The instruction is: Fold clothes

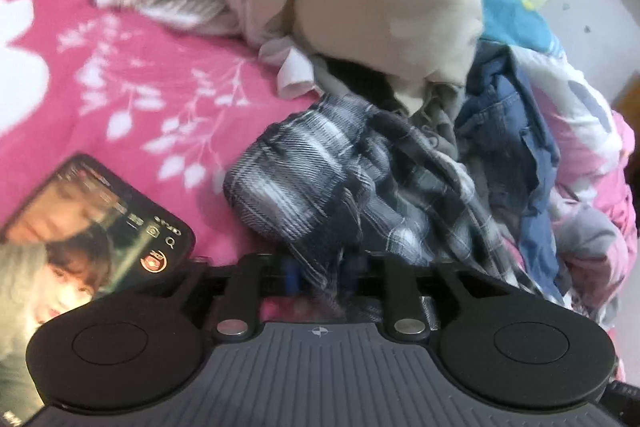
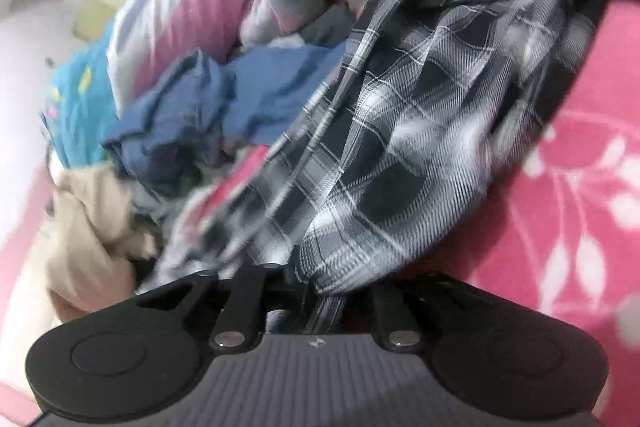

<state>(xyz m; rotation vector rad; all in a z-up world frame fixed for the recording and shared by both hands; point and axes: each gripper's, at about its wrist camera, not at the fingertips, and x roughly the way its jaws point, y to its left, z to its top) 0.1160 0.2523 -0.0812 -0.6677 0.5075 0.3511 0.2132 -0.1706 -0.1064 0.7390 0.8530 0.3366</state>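
Left wrist view: left tool [image 1: 320, 275] and right tool [image 2: 316, 287] each pinch the plaid shirt [image 1: 340, 179]; blurred pulling could slip either thin grip.

Left gripper [image 1: 320, 273]: grey ribbed body with a small round crosshair mark at top centre. Either side of the mark sit matte black round housings with recessed discs. Two black link arms with silver rivets, blue finger pads beyond. Right gripper [image 2: 316, 291]: same grey ribbing, black housings, silver rivets.
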